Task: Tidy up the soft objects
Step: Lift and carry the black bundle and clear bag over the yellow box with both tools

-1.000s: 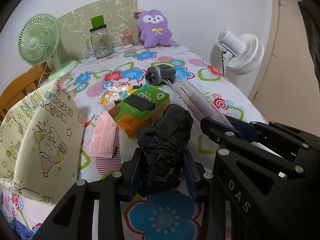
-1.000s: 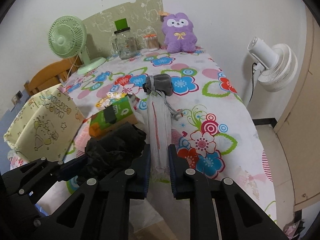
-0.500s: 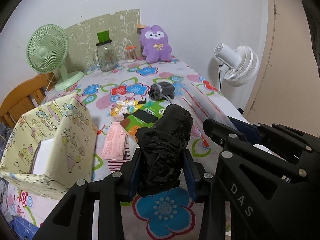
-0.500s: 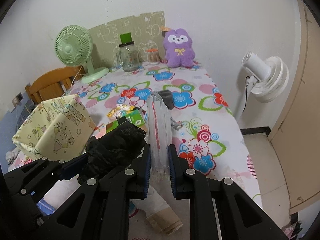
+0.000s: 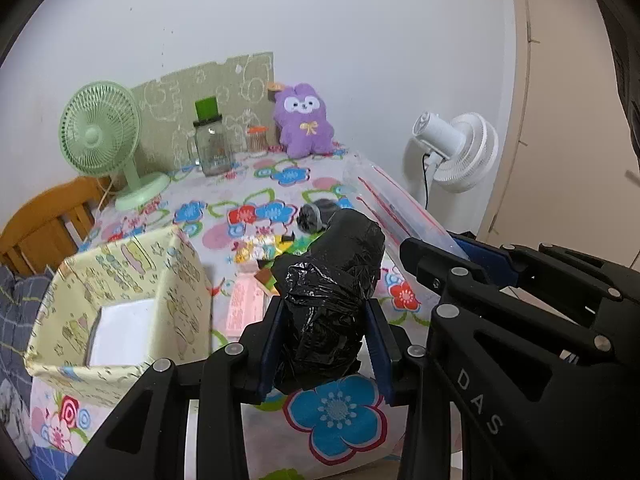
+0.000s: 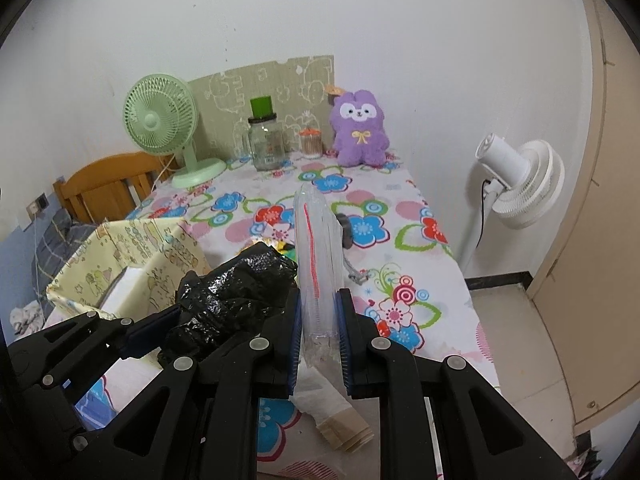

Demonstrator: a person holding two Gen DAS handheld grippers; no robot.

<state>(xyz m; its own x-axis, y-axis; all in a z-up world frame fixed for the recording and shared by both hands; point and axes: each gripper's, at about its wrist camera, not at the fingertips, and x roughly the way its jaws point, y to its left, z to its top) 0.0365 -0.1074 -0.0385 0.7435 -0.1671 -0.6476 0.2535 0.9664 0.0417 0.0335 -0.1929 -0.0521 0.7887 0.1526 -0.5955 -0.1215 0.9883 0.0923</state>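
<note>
My left gripper point(image 5: 325, 344) is shut on a crumpled black plastic bag point(image 5: 330, 300), held above the table's near edge. The bag also shows in the right wrist view point(image 6: 236, 300). My right gripper point(image 6: 319, 332) is shut on a roll of clear plastic zip bags with a red stripe point(image 6: 316, 248), held up over the table; it shows in the left wrist view too point(image 5: 396, 208). A yellow patterned fabric box point(image 5: 120, 312) stands open at the left, with something white inside. A purple plush toy point(image 5: 304, 122) sits at the table's far end.
The floral tablecloth point(image 6: 400, 240) carries a green desk fan point(image 5: 100, 136), a glass jar with green lid point(image 5: 210, 140), a dark grey rolled item point(image 5: 316, 216), snack packets and a pink packet point(image 5: 244, 304). A white floor fan point(image 6: 520, 184) stands right; a wooden chair point(image 6: 108, 188) stands left.
Both grippers have risen and pulled back from the table with their loads still held. The fabric box's open top and the white thing inside have come into view.
</note>
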